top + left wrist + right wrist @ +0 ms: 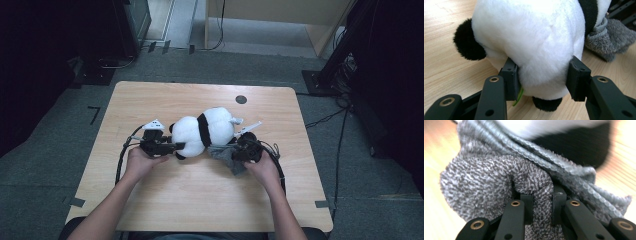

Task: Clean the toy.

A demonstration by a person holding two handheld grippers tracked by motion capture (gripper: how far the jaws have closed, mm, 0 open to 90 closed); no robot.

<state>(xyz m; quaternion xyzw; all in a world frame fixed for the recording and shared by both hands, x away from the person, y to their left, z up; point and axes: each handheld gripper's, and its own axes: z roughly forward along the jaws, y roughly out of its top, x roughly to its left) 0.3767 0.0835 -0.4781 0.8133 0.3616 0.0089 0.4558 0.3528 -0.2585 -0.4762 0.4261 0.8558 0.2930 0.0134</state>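
A white and black plush panda (205, 130) lies on the wooden table (150, 100). My left gripper (175, 147) is shut on the panda (534, 37) at its left end; both pads press into the white fur, beside a black paw (469, 42). A grey knitted cloth (225, 156) lies against the panda's near right side. My right gripper (235, 150) is shut on a fold of that grey cloth (499, 177), which bunches up between the two pads. The panda's black part (579, 147) sits blurred just behind the cloth.
A round cable hole (241, 99) is near the table's far edge. Black cables (122, 160) trail from both grippers toward the near edge. Dark stands and a wooden cabinet (280, 15) stand on the floor beyond the table.
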